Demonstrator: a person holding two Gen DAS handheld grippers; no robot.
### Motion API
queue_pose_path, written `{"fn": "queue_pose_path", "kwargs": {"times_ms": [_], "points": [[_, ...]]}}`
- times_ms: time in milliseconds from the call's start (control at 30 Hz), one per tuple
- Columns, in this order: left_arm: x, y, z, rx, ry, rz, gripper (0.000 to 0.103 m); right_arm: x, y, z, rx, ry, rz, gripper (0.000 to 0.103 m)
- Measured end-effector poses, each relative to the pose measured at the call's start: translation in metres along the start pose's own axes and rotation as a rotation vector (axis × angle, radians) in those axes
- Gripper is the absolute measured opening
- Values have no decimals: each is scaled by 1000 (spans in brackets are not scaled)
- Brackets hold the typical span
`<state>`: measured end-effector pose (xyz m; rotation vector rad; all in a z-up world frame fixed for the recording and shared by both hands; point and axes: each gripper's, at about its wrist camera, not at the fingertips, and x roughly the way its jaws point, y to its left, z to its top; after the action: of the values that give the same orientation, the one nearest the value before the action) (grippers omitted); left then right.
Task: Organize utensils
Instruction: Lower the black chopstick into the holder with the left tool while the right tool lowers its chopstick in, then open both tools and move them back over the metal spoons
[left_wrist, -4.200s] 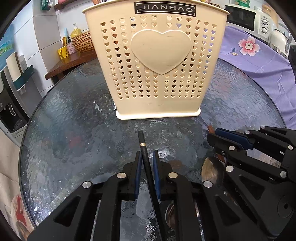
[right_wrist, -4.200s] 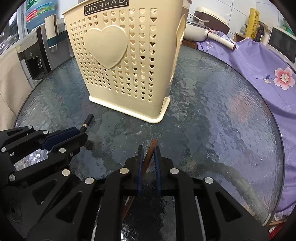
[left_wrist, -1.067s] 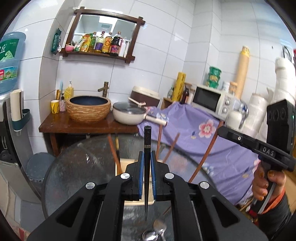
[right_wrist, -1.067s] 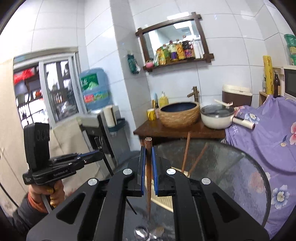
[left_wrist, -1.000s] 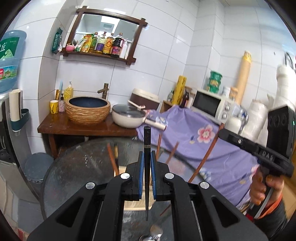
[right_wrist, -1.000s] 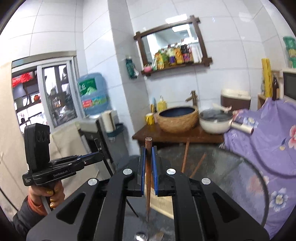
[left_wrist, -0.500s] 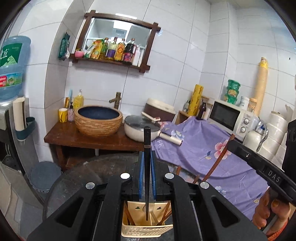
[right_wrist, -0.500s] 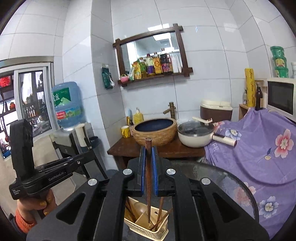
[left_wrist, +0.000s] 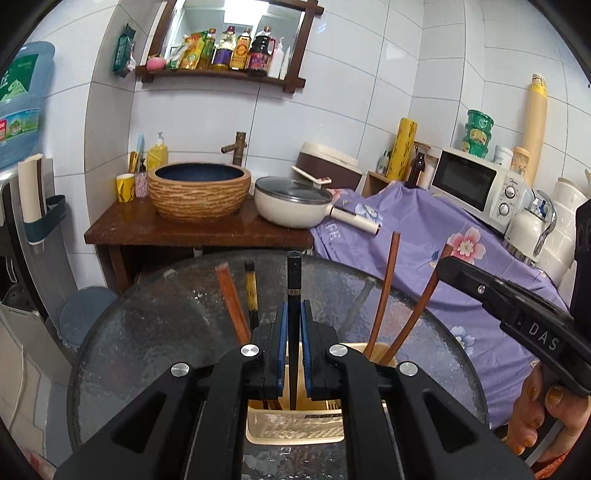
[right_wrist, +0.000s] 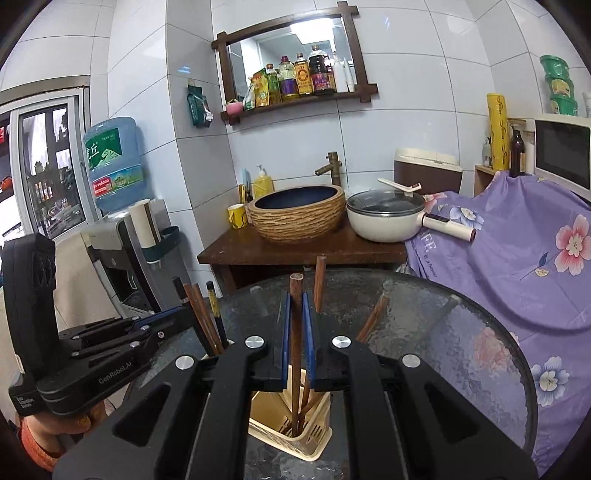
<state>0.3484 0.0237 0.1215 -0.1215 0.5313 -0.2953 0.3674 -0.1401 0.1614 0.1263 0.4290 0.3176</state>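
Left wrist view, lower centre of the frame: the left gripper (left_wrist: 291, 347) has its blue-padded jaws pressed onto a slim black chopstick with a gold band (left_wrist: 293, 295), which stands upright, its lower end reaching down into the cream plastic utensil basket (left_wrist: 295, 428) at the bottom centre. That basket sits on the round textured glass table (left_wrist: 147, 332). More utensils stand in the basket: a reddish-brown wooden chopstick (left_wrist: 231, 301) and a dark chopstick with yellow markings (left_wrist: 251, 291) lean just left of the jaws, and a brown wooden chopstick (left_wrist: 386, 288) rises to the right of them. At the right edge of the frame the right gripper (left_wrist: 448, 264) comes in, pinching another brown stick that slants down toward the basket.

Right wrist view shows that right gripper (right_wrist: 296, 332) at lower centre, its jaws squeezed onto a brown wooden chopstick with a round end (right_wrist: 296, 288); the stick runs straight down into the cream basket (right_wrist: 291, 439), seen at the bottom centre. At the left edge the left gripper (right_wrist: 173, 317) appears beside a cluster of dark and brown chopsticks. Behind the table, in the middle of the frame, a woven-pattern basin with a blue inside (right_wrist: 295, 216) and a cream lidded pan (right_wrist: 386, 218) rest on a dark wooden stand (right_wrist: 295, 251), and a purple flowered cloth (right_wrist: 517, 266) fills the right side.
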Motion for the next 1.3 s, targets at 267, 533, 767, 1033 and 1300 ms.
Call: {"fn": "queue_pose_path", "kwargs": {"times_ms": [267,533,767,1033,1300], "points": [[11,-1,-15,17,20,13,7,0,-2,-5,-3,-20,-13,8],[-1,-10,-22,58,-3,6,38,-15,0,-12,-16,-56,-11,48],[-19,-12,-40,72,-45,28,62,-32,-4,-30,22,-68,-7,50],[-32,-15,-106,92,62,80,82,-34,-2,-92,-15,65,-24,60],[-38,-27,-181,205,177,129,82,-41,5,-169,-129,163,-124,63]]}}
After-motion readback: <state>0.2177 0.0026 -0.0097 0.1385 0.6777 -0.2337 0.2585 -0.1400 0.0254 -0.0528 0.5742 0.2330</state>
